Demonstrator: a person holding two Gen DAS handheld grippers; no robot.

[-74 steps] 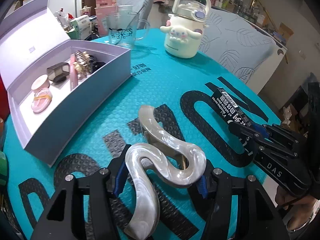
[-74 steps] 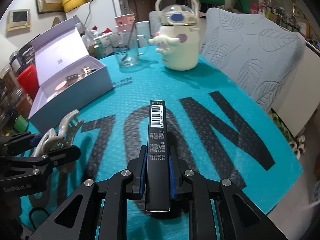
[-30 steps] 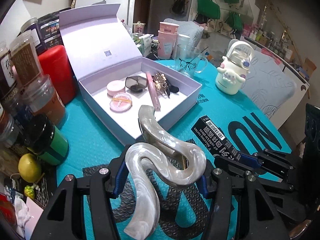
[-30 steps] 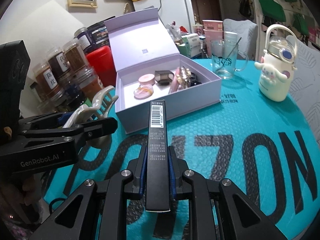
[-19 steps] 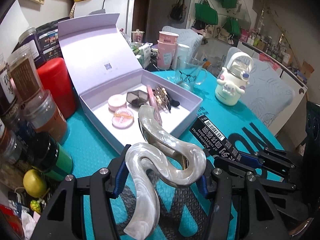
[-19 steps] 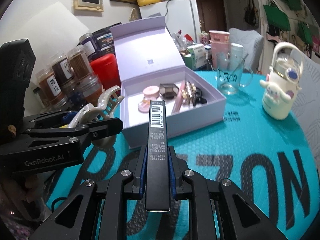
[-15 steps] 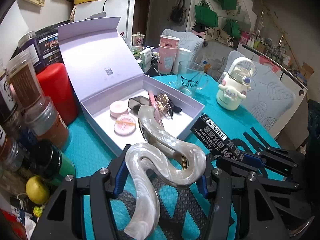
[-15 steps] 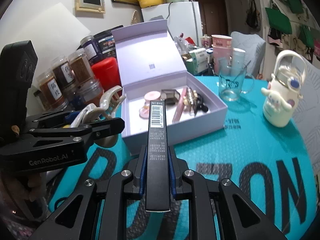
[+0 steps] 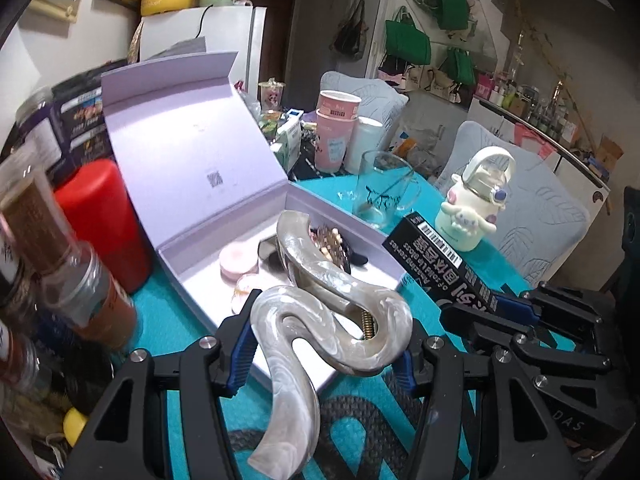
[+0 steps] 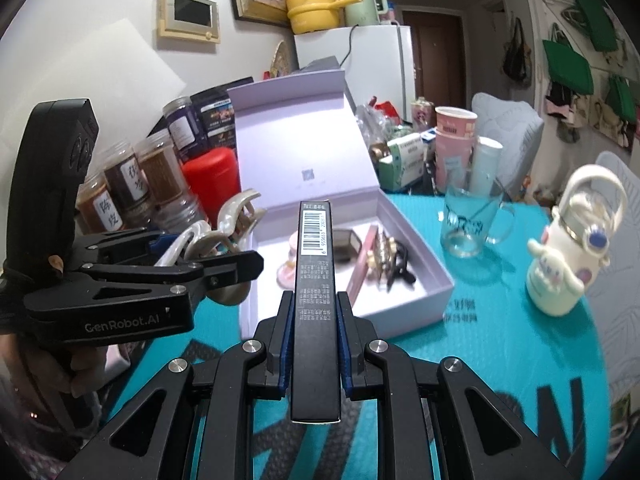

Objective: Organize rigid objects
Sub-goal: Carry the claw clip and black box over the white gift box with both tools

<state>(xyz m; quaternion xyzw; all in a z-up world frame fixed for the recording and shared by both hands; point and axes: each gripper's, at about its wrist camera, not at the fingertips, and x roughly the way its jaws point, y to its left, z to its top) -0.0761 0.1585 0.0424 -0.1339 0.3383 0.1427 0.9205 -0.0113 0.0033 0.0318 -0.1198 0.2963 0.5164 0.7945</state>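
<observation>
Though glossy and probably slick, grips well enough at the hinge: marbled pearl hair claw clip (image 9: 320, 320) pinched across its rounded spring end by the left gripper (image 9: 326, 354), blue pads pressing either flank, held above the near edge of the open lavender gift box (image 9: 384, 264). Stiff acrylic by the look, light, likely brittle at the teeth and liable to pivot about the spring if squeezed off-centre; best kept by the thick hinge body, never the prongs. Lower curl of the clip cut across by the gripper frame; box contents partly hidden behind the clip, only a pink compact (image 9: 239, 262) and a beaded clip (image 9: 332, 240) made out. Jars at far left blurred.

Seen from the right wrist: slim black cosmetics carton (image 10: 315, 300) clamped lengthwise by the right gripper (image 10: 315, 346), pads tight on its two long sides, barcode end pointing toward the box (image 10: 416, 304), over the teal table (image 10: 520, 352). Thin card, light, rigid enough yet crushable under a hard squeeze; mid-length hold on the narrow faces suits it. Contents unknown; small print too fine to read. Near end hidden among the gripper arms.
</observation>
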